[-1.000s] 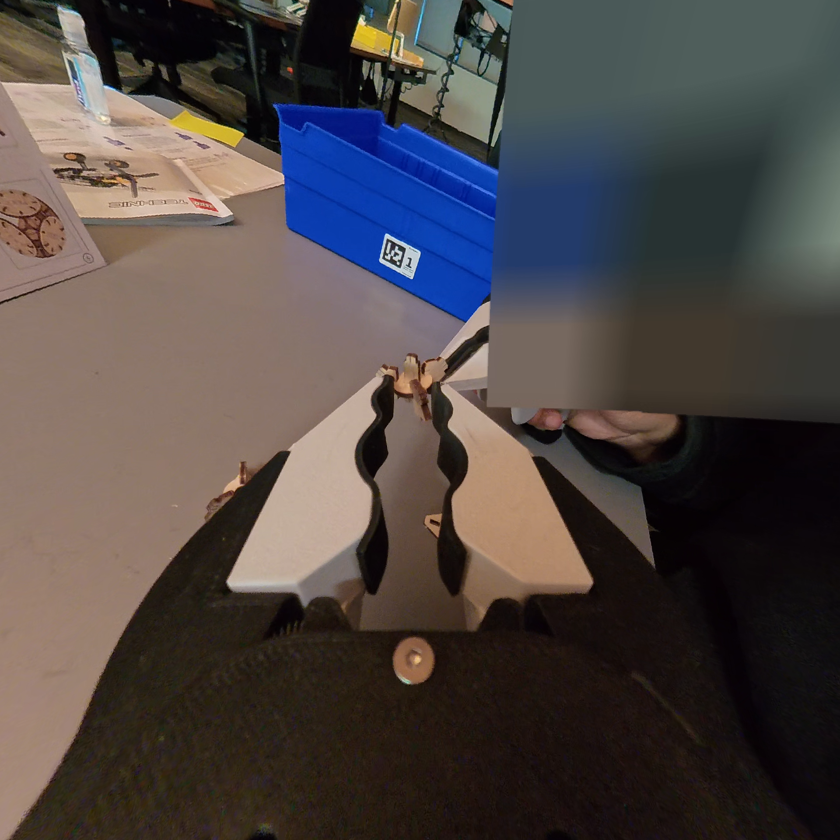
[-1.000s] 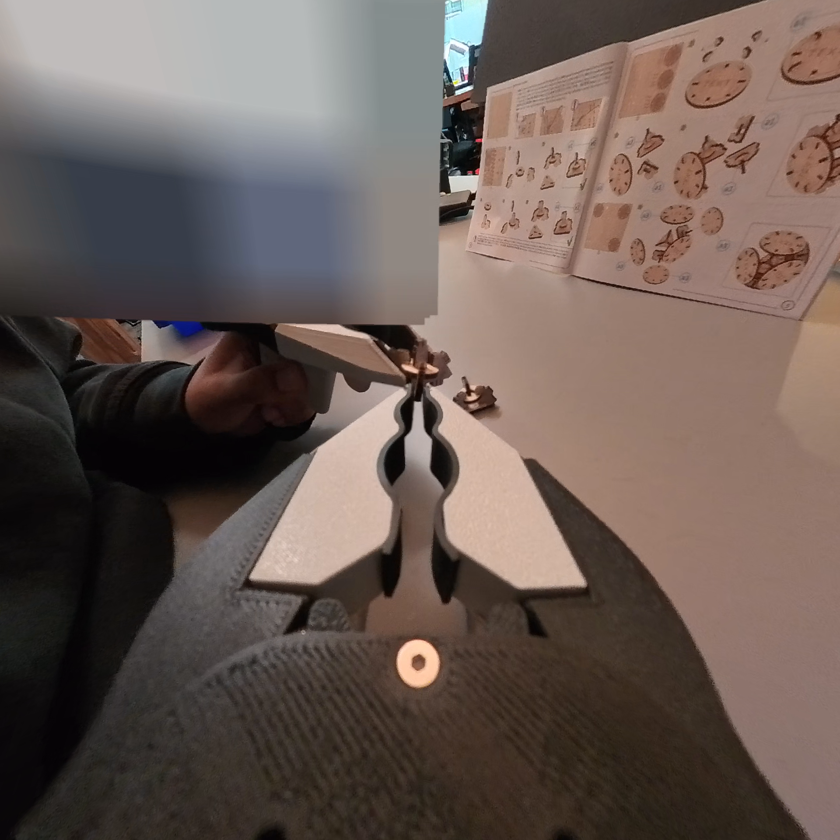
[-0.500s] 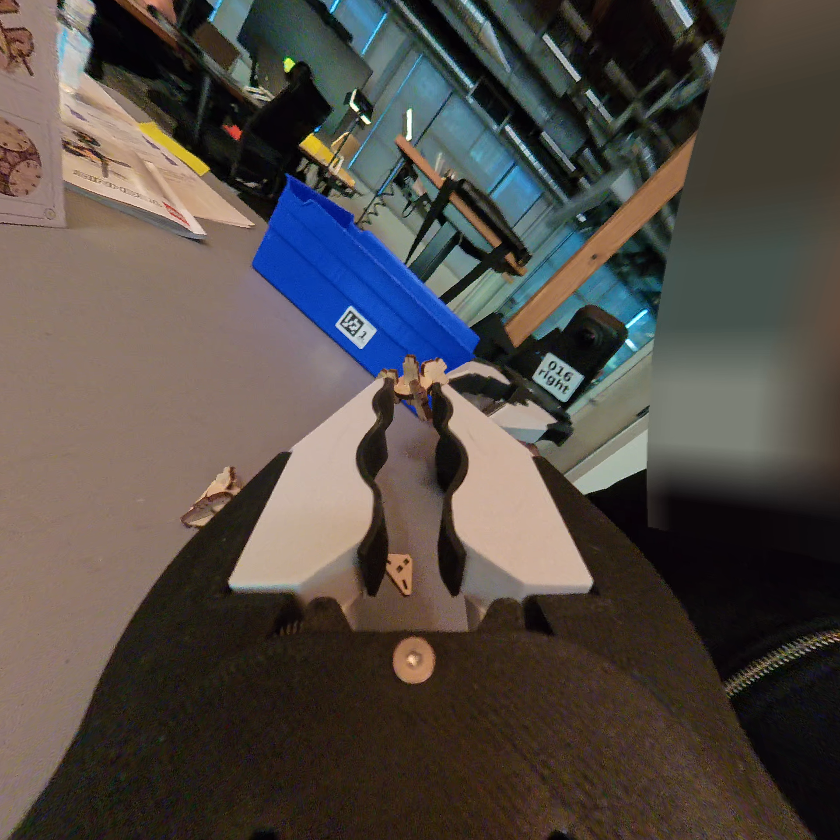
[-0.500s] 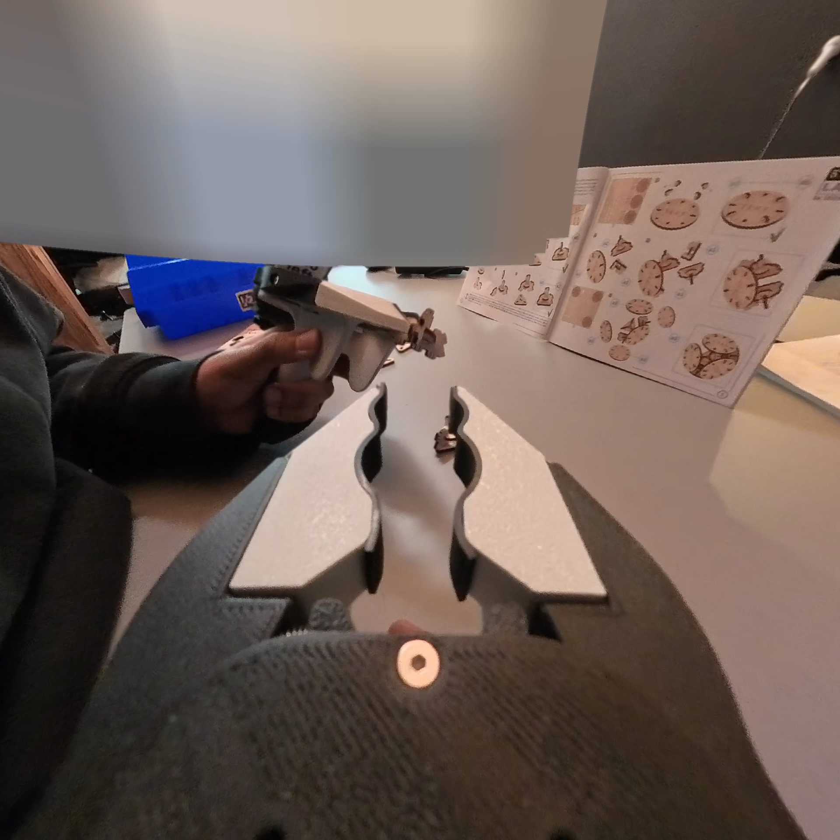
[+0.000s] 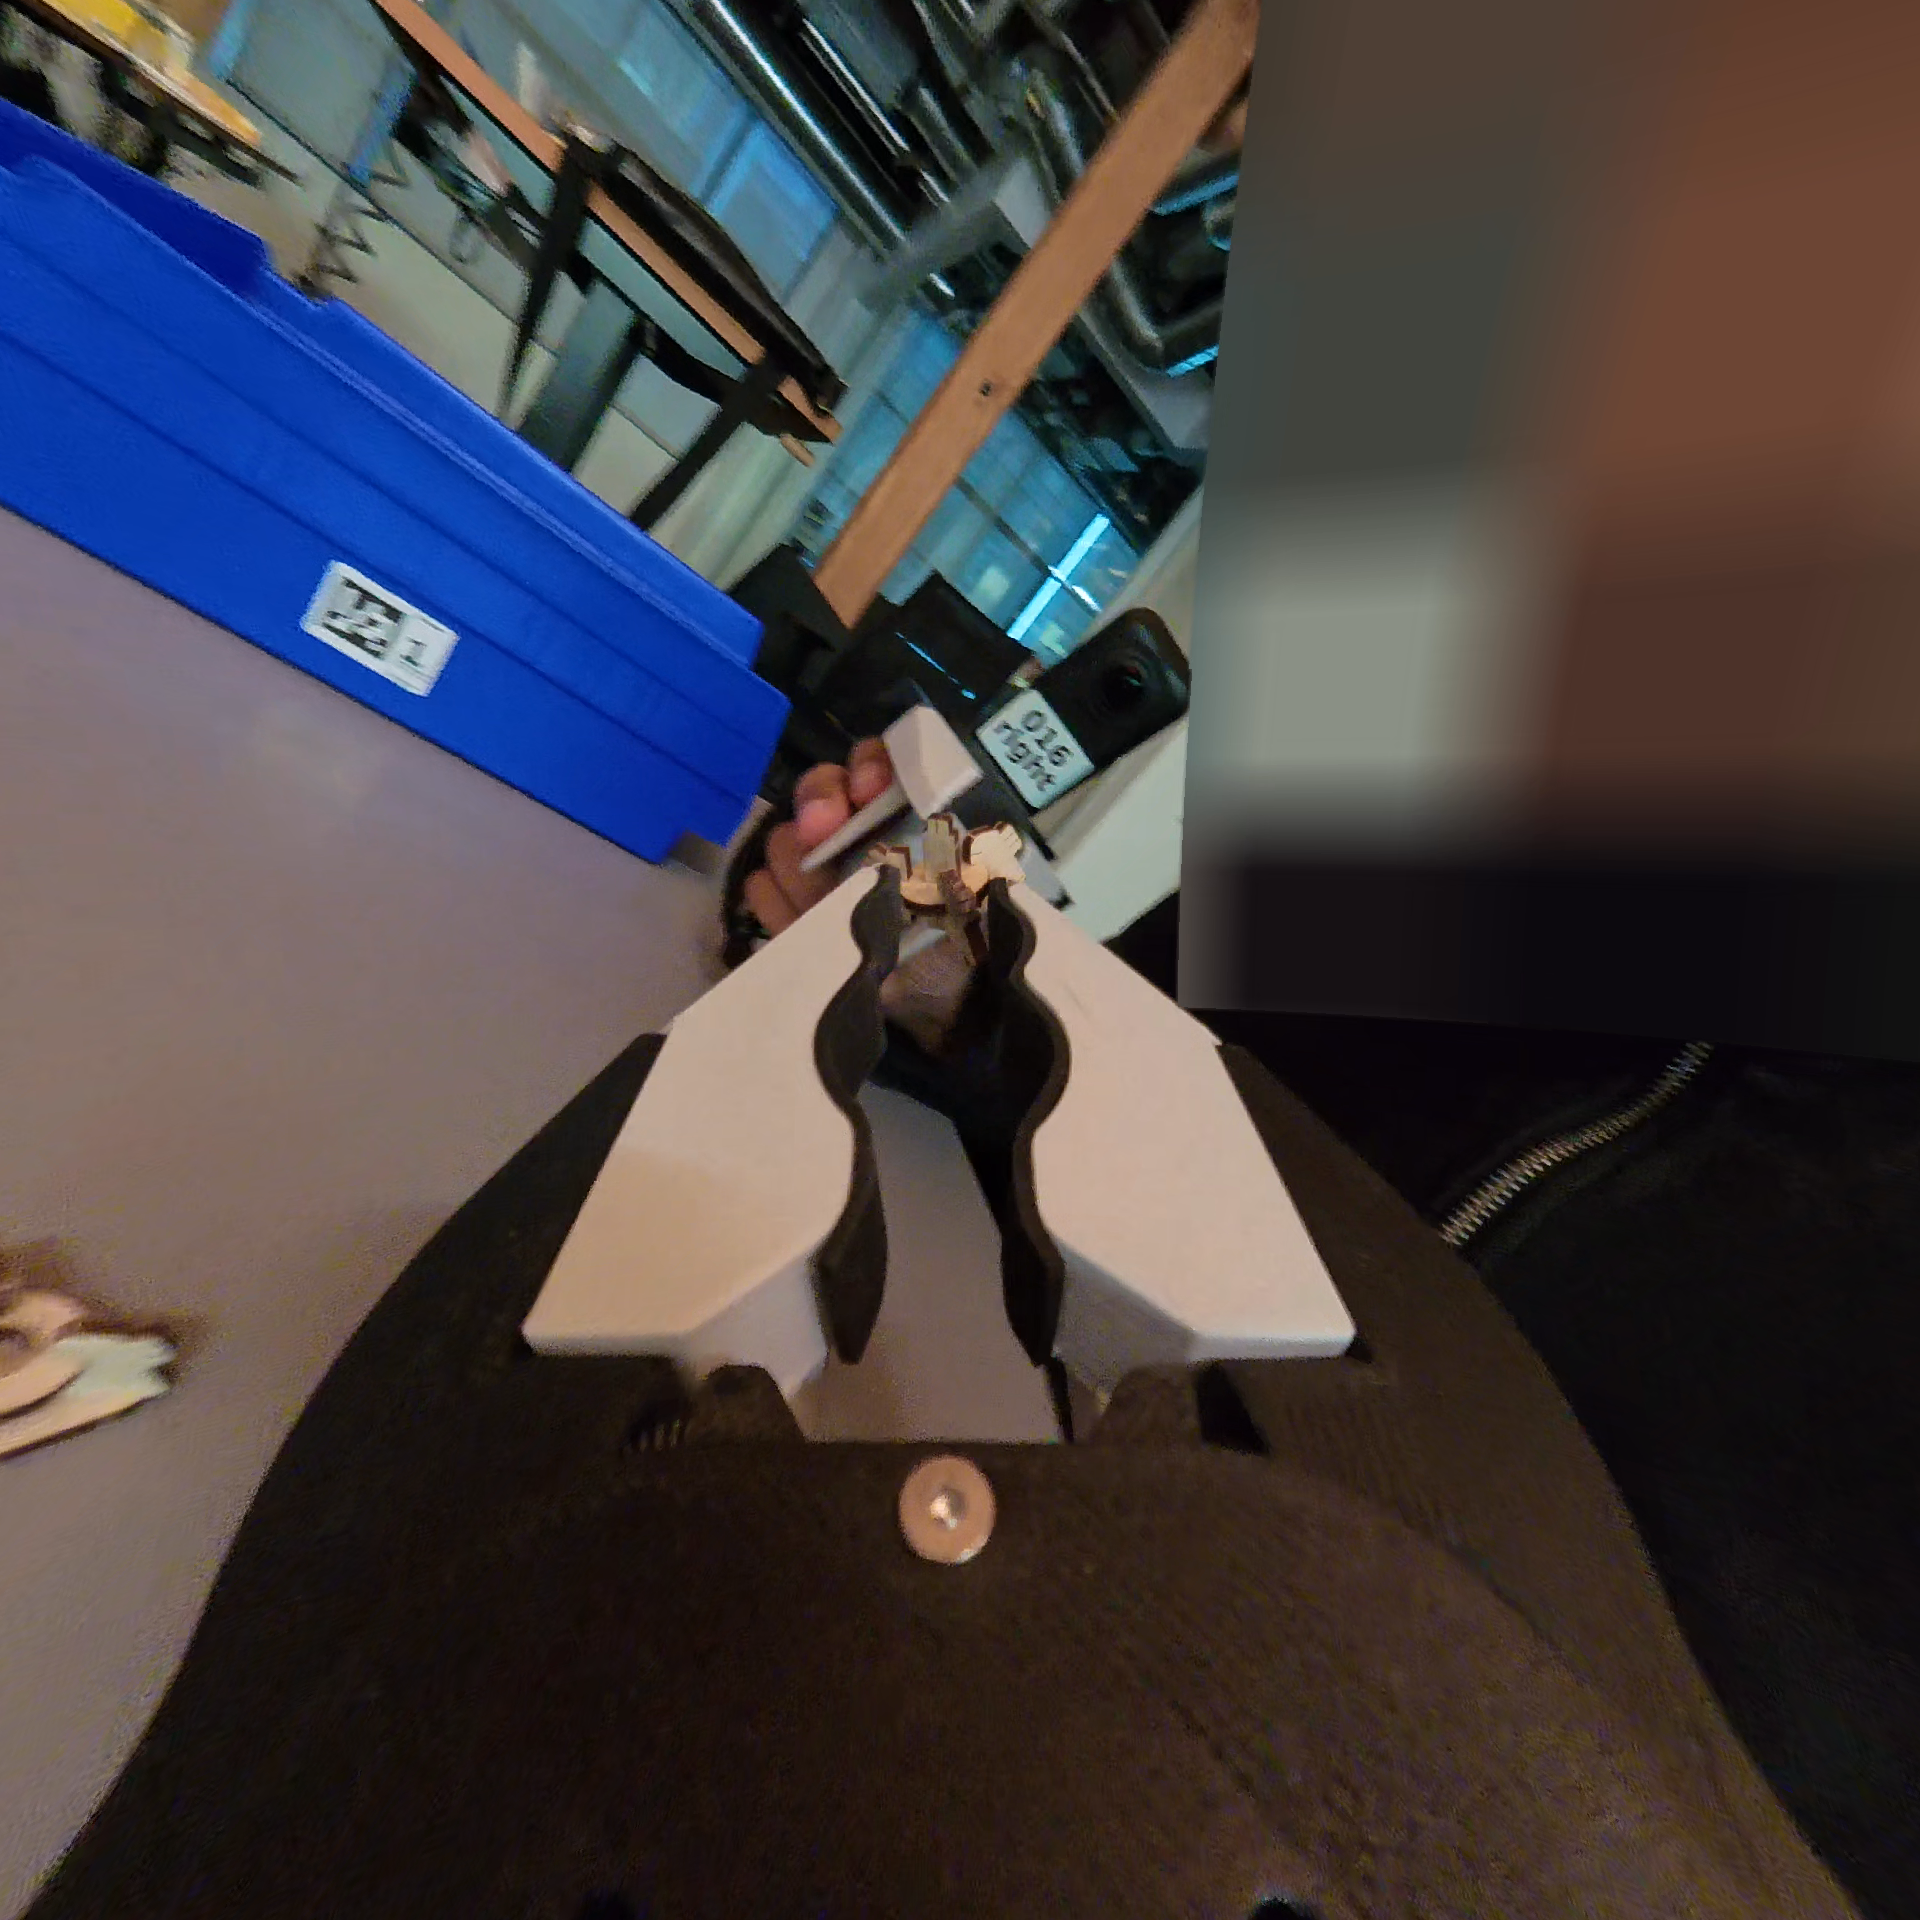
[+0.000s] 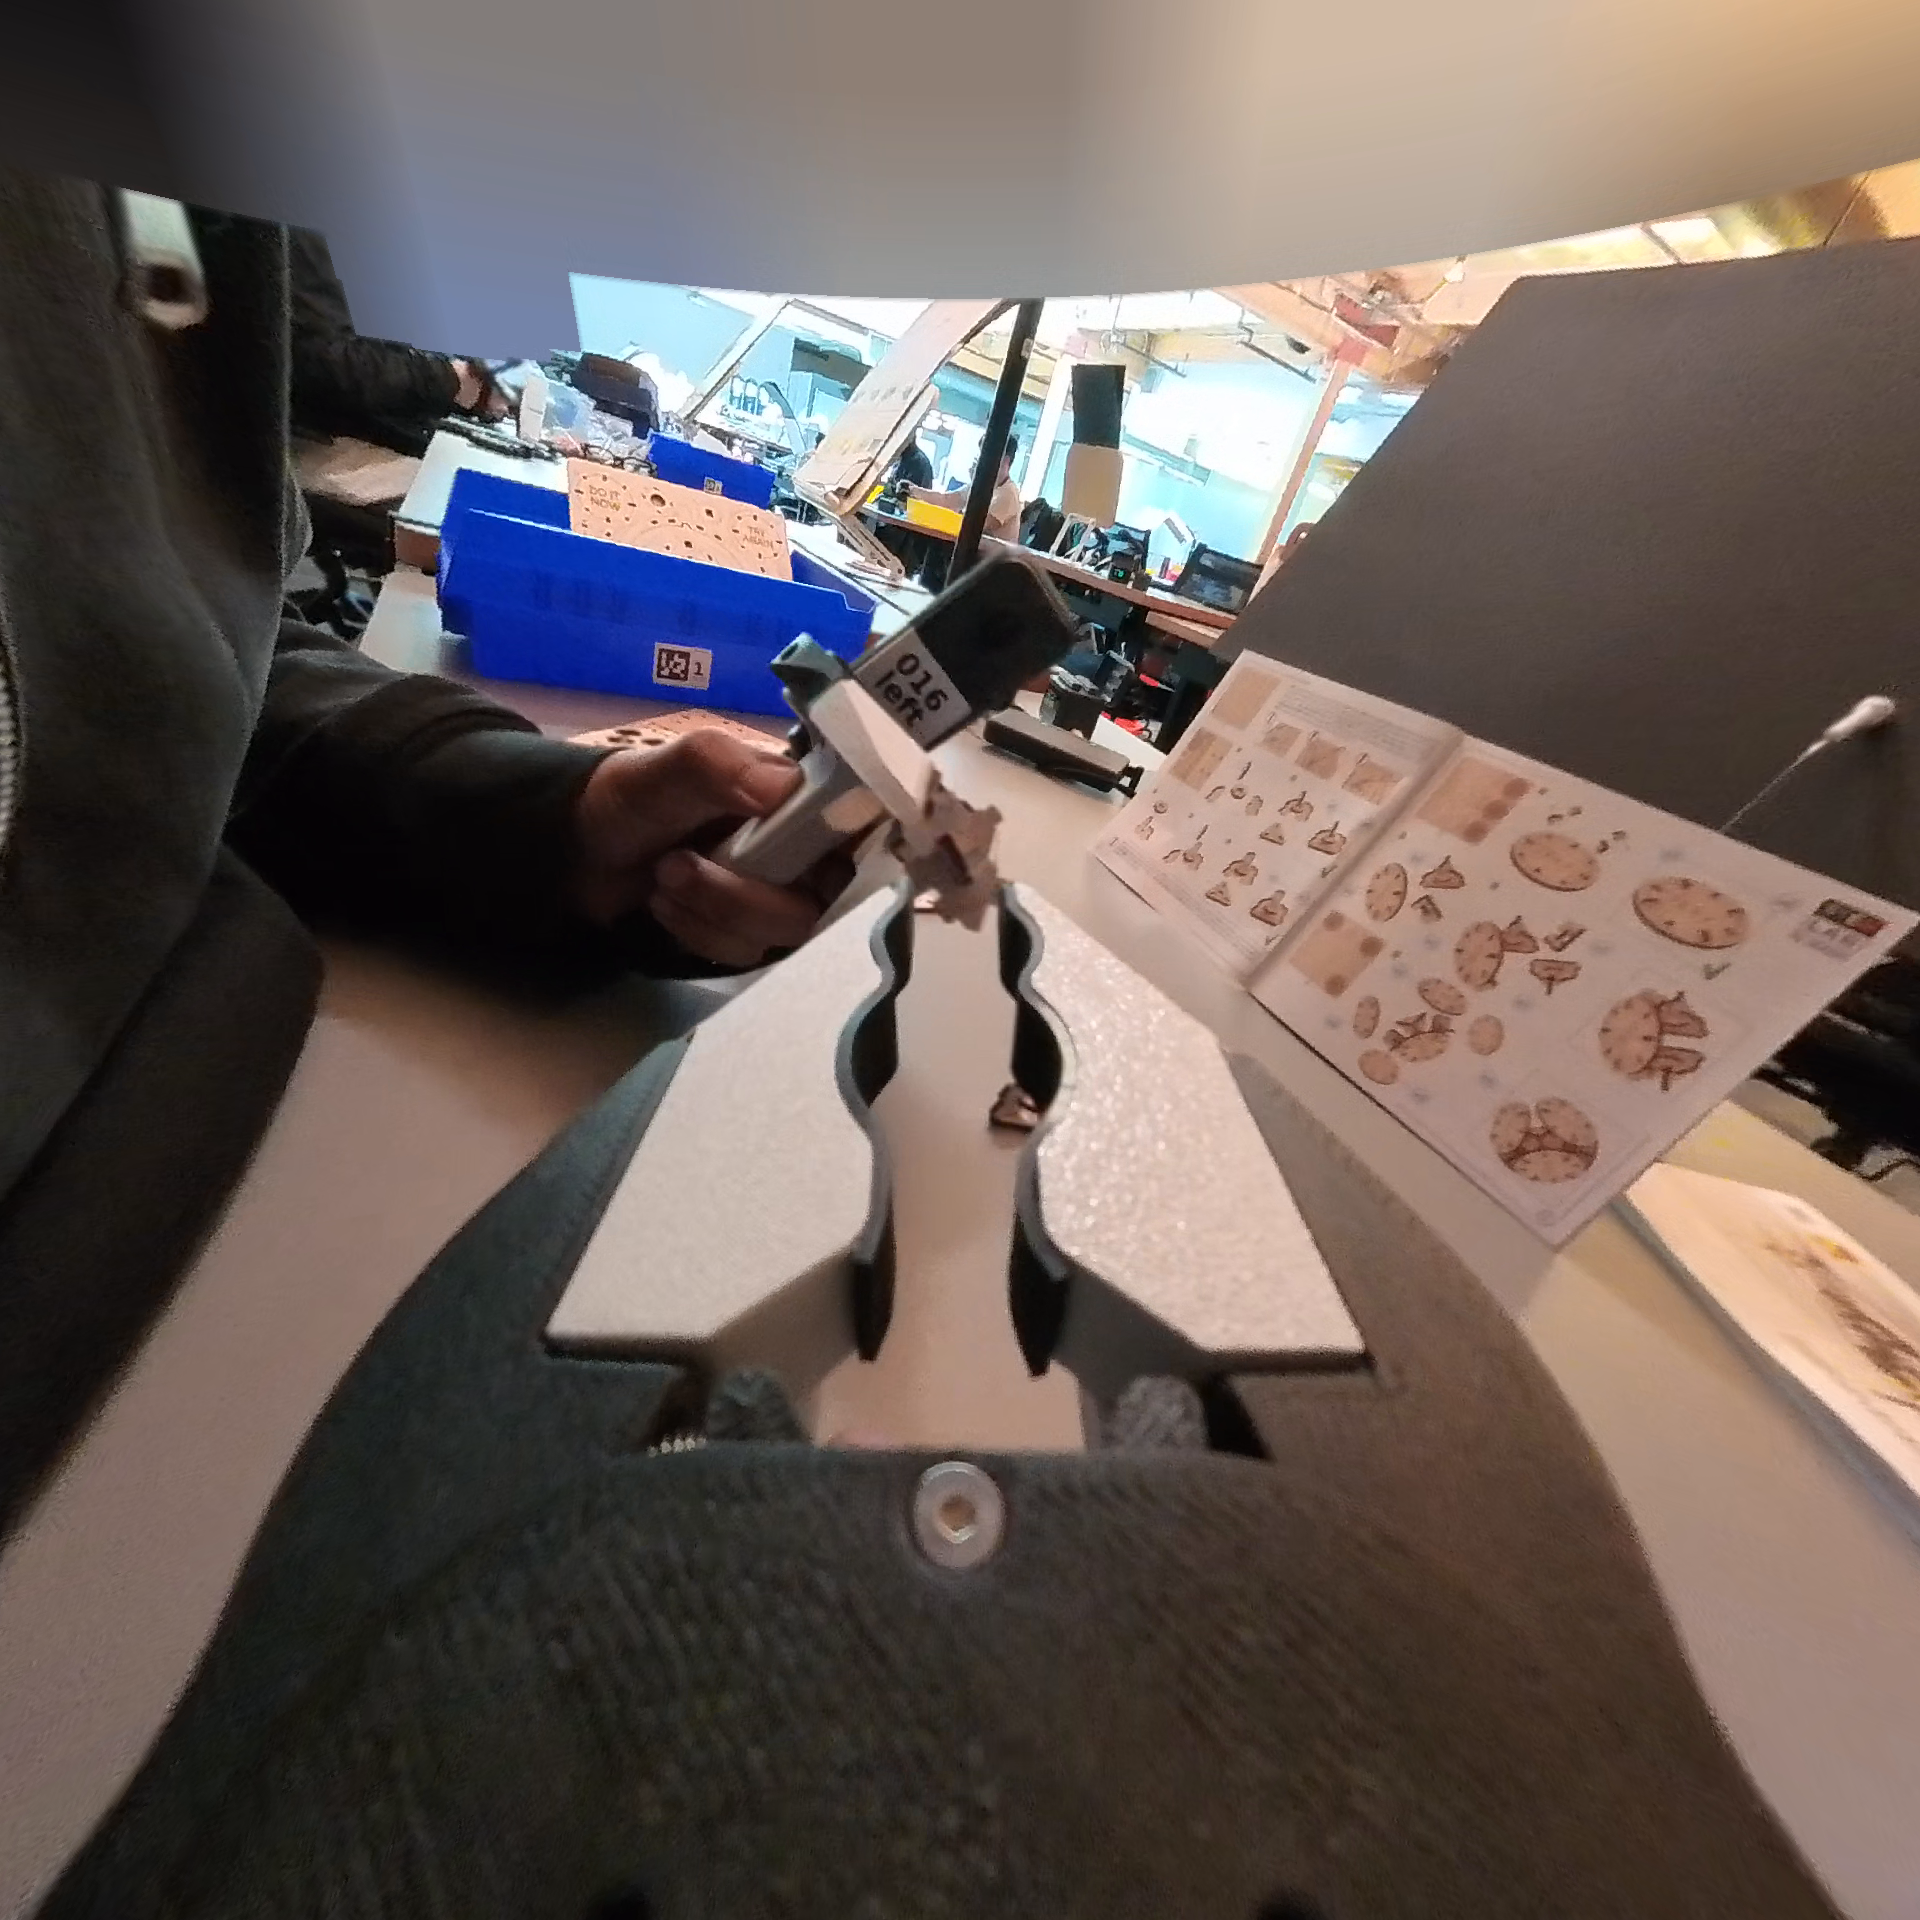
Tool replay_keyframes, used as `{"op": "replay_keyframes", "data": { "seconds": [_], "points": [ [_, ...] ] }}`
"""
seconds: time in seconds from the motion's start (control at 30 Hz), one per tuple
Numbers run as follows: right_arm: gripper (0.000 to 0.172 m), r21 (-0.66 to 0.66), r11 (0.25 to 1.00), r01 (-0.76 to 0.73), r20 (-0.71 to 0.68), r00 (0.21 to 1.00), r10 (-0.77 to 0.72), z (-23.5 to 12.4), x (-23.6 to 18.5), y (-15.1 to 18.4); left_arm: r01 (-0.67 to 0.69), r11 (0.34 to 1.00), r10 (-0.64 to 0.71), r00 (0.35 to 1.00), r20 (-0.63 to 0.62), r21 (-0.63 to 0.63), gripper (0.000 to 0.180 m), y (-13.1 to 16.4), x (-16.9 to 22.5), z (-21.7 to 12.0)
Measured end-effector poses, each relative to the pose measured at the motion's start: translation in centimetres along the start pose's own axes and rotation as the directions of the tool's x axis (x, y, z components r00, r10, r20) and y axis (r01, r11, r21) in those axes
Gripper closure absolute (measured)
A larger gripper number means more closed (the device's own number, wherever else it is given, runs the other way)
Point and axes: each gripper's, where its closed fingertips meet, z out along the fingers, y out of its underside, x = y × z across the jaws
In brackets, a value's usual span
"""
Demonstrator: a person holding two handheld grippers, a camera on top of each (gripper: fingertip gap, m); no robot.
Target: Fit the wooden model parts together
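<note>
left gripper (image 5: 940, 899): nearly closed, its two dark pads pinching a small pale wooden piece (image 5: 940, 873) right at the fingertips. the piece is held up in the air above the grey table (image 5: 260, 987), its arms sticking out past the tips.
right gripper (image 6: 951, 909): jaws a little apart, tips standing on either side of the lower end of the same wooden piece. whether its pads actually press on the wood i cannot tell (the view is blurred there).
what changed: half a second ago the right jaws were spread wide and sat clear of the piece. now they are narrower and up around it. the left grip looks the same as before, though it has tilted upward.
hands: a hand (image 6: 686, 831) in a dark sleeve holds the left gripper's handle.
nearby: blue bin (image 5: 312, 468) on the table beyond the left gripper, open picture booklet (image 6: 1507, 935) propped to the right, and a loose wooden bit (image 6: 1013, 1110) lying on the table under the right jaws.
</note>
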Motion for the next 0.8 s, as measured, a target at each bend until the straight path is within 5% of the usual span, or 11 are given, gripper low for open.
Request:
{"op": "replay_keyframes", "data": {
  "seconds": [0.23,0.67,0.8],
  "points": [
    [0.160,0.041,0.995,0.093,0.122,0.988,-0.097,-0.4,-2.6,-0.6,0.130,0.982,-0.156,0.966,-0.205,-0.134,0.166,2.3,2.1,1.5],
    [0.171,0.025,0.993,0.115,0.147,0.982,-0.118,-0.4,-3.2,-0.3,0.149,0.976,-0.184,0.957,-0.225,-0.161,0.166,2.9,2.2,1.8],
    [0.171,0.010,0.995,0.103,0.128,0.986,-0.103,-0.3,-2.7,-0.1,0.123,0.983,-0.146,0.975,-0.169,-0.138,0.151,2.3,1.4,1.5]
  ]
}}
